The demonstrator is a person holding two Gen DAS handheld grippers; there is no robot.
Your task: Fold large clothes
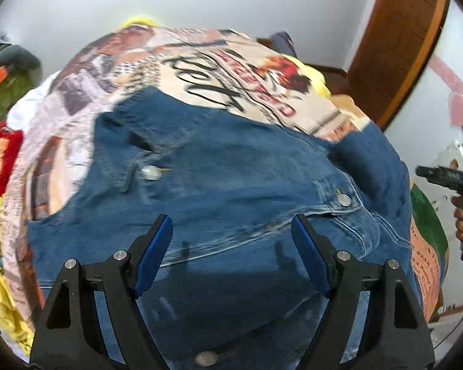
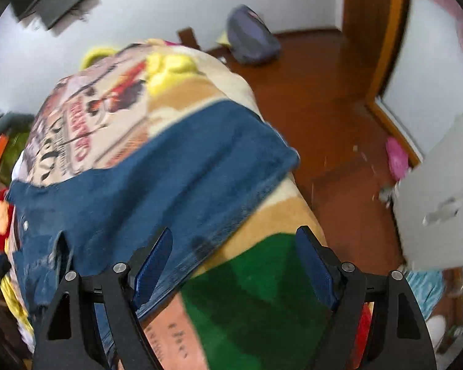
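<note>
Denim jacket (image 1: 219, 185) lies spread on a printed blanket (image 1: 200, 61) covering a bed-like surface; the left wrist view looks almost straight down on it, the right wrist view catches its far edge (image 2: 157, 166) draped toward the blanket's side. Left gripper (image 1: 231, 246) hovers above the denim, jaws spread wide, nothing between them, not touching cloth. Right gripper (image 2: 234, 256) likewise spread and empty, over the jacket hem and the green patch of blanket (image 2: 262, 277). Only the left view shows snap buttons: three counted, one near the collar flap (image 1: 151, 172), one on the right placket (image 1: 344, 199), one at the bottom edge (image 1: 206, 358). It also shows a hand (image 1: 460, 219) at the right edge on a black device, mostly cut off. Only the right view shows the wooden floor (image 2: 324, 92), a grey-blue bag (image 2: 253, 40) on it, a pink thing (image 2: 396, 157) by the wall, and a white door or cabinet panel (image 2: 441, 191). Both views are motion-blurred; blanket print lettering unreadable. Jacket sleeves cannot be made out, lower part hidden behind the gripper bodies. Red and yellow plush things (image 1: 0, 154) at the left, cut off. One jacket, one blanket, two grippers.
</note>
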